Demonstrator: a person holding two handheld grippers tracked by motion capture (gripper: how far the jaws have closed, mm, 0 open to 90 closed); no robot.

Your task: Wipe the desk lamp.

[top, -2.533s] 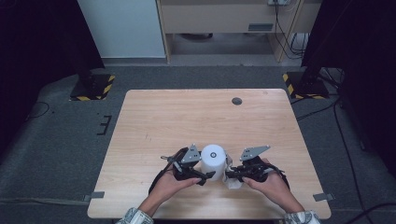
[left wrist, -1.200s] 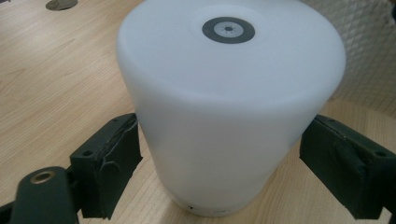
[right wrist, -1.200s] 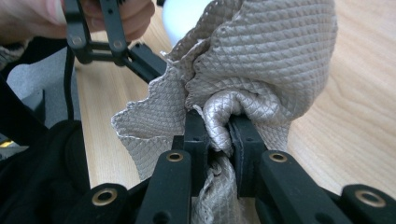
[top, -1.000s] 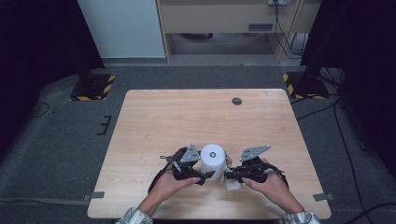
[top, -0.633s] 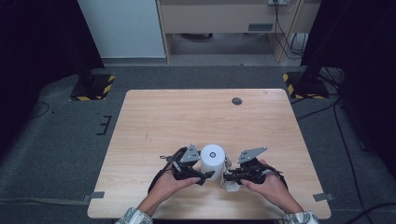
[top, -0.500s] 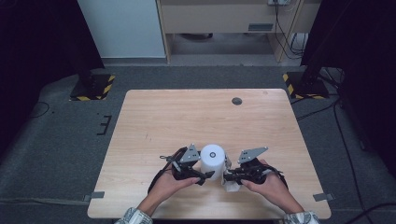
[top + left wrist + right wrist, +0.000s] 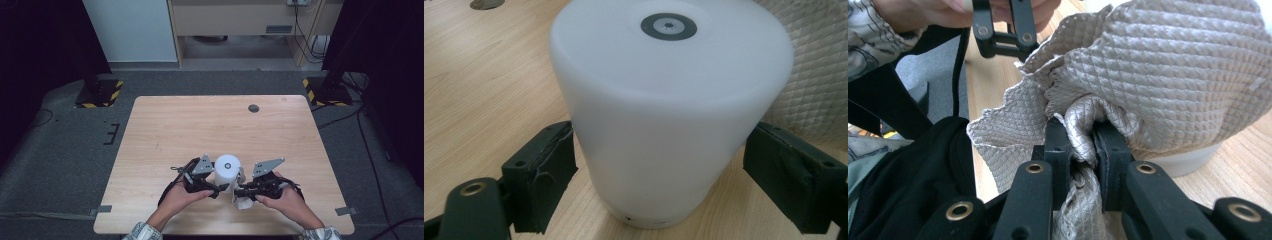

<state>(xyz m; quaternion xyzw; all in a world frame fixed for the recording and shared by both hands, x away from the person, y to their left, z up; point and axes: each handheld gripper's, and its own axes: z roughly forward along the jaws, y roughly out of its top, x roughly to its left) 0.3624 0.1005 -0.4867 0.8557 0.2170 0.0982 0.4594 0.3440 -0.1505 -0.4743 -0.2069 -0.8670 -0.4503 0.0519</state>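
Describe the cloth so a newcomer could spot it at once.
On the wooden table, at the near edge between both hands, stands a white cylinder. The cloth is bunched against it, pinched in the right gripper. Its beige, diamond-quilted texture sets it apart from the smooth cylinder.

Lab: hazard-taped stands (image 7: 98,92), cables (image 7: 305,35)

no readable text, white cylinder (image 7: 669,115) bears only a grey ring mark, tiny base print illegible
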